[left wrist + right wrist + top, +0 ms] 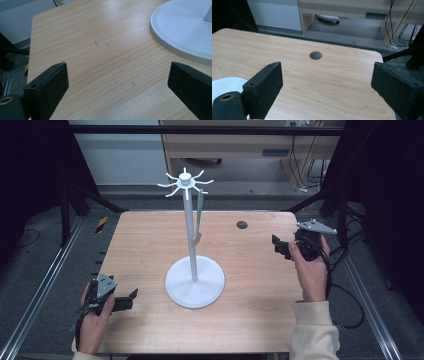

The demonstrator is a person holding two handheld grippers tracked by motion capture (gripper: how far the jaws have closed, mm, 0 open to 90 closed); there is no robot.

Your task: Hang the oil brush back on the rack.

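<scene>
On the wooden counter [150,245] a white hook stand [192,240] stands at centre with a slim pale-green item [200,215], too small to identify, hanging from one hook, while the left gripper [131,296] and right gripper [278,247] flank it, fingers spread wide and empty.

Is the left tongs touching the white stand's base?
Apart. The left gripper view shows bare wood between the left tongs and the stand's base.
</scene>
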